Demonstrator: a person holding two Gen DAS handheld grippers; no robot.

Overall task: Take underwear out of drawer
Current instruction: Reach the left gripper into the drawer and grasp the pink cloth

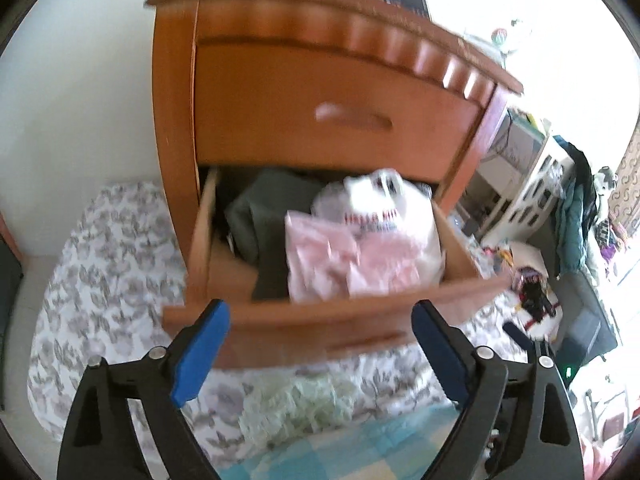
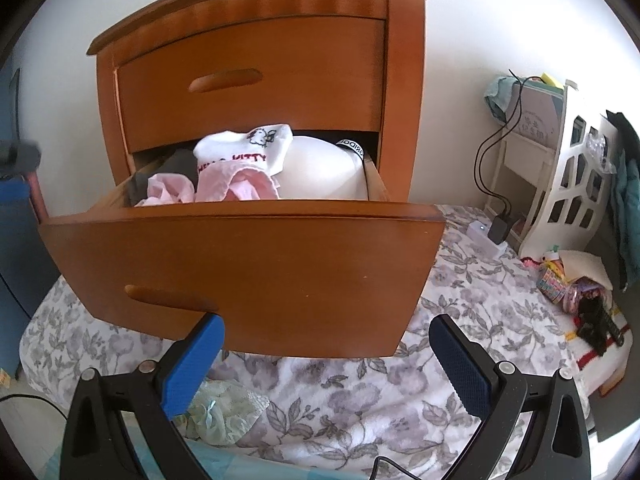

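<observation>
A floral bedspread carries the wooden nightstand in front of you, its lower drawer pulled open. Inside the drawer lie pink underwear, a white Hello Kitty piece above it, and dark clothes to their left. A pale green lace piece lies on the bedspread below the drawer. Your left gripper hangs above the drawer front, jaws wide apart, empty. Your right gripper sits below the drawer front, also spread, holding nothing.
</observation>
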